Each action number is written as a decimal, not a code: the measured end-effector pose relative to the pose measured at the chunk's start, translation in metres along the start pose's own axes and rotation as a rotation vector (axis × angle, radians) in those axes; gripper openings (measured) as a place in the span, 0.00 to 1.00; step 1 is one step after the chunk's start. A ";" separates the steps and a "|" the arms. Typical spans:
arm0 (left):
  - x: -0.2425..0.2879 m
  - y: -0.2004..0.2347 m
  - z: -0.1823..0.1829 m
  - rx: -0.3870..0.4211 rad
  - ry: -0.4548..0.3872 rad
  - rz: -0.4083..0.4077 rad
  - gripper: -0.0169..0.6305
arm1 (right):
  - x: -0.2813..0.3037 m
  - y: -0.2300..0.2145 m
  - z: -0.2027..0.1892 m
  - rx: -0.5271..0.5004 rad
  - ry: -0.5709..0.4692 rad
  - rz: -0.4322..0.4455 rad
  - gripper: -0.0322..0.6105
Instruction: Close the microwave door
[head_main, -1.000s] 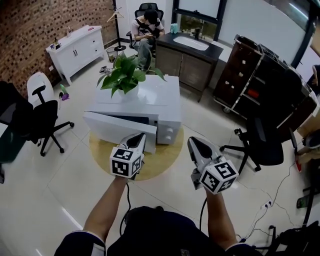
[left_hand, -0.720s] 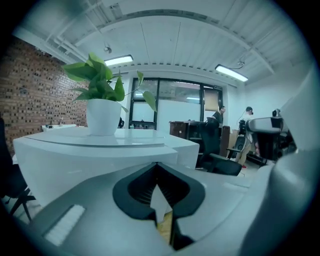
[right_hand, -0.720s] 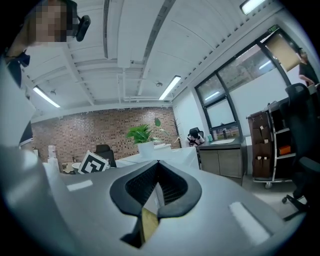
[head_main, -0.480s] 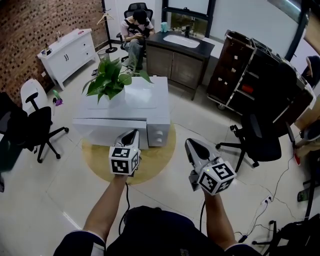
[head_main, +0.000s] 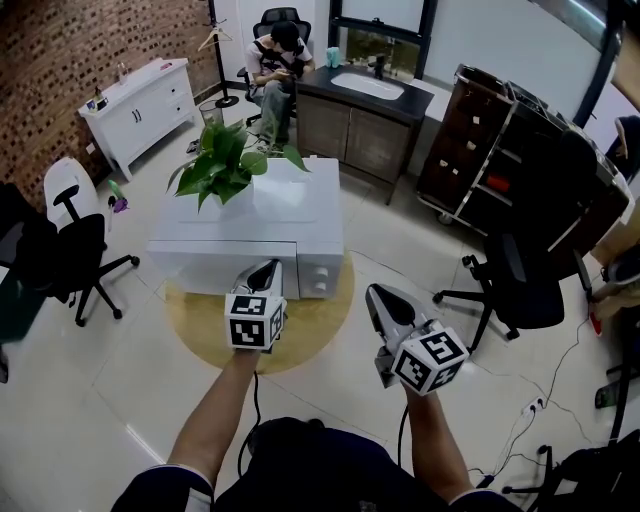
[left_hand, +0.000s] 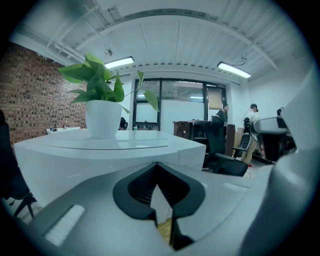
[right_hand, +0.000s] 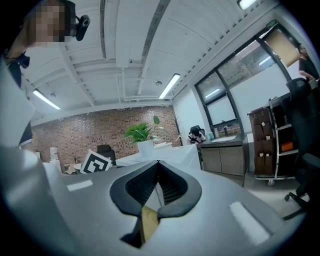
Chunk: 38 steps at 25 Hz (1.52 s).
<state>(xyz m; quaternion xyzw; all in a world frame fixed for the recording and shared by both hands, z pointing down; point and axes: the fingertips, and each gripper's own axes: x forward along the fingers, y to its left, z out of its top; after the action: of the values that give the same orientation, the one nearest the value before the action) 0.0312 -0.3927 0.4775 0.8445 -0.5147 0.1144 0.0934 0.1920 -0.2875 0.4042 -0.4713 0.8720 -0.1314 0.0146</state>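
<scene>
The white microwave (head_main: 280, 210) stands on a low round wooden table (head_main: 318, 318), and its door (head_main: 225, 262) lies flat against the front. My left gripper (head_main: 269, 265) is shut, its tips at or just short of the door's right end; contact is not clear. In the left gripper view the microwave (left_hand: 100, 155) fills the space just beyond the shut left gripper (left_hand: 156, 164). My right gripper (head_main: 374, 291) is shut on nothing and hangs in the air to the right of the microwave. The right gripper view shows the right gripper (right_hand: 158, 162) pointing past the microwave (right_hand: 172, 152).
A potted green plant (head_main: 225, 165) sits on top of the microwave. Black office chairs stand at the left (head_main: 75, 245) and right (head_main: 520, 290). A seated person (head_main: 280, 50), a sink cabinet (head_main: 365, 115), a dark trolley (head_main: 500, 140) and a white cabinet (head_main: 140, 95) line the back.
The microwave door has swung from hanging wide open to lying shut against the front. My left gripper has followed it forward; the right gripper has barely moved.
</scene>
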 end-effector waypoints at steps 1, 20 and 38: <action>0.003 0.002 0.000 0.000 -0.001 0.000 0.04 | -0.001 -0.001 -0.001 0.000 0.001 -0.007 0.05; -0.061 -0.052 0.052 0.094 -0.107 -0.304 0.04 | 0.006 0.046 0.006 -0.016 -0.024 -0.016 0.05; -0.130 -0.021 0.065 0.014 -0.145 -0.408 0.04 | 0.058 0.130 0.006 -0.068 -0.043 0.026 0.05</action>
<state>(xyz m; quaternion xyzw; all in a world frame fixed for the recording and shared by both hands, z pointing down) -0.0010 -0.2910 0.3766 0.9379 -0.3376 0.0357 0.0716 0.0540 -0.2689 0.3728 -0.4628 0.8815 -0.0912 0.0190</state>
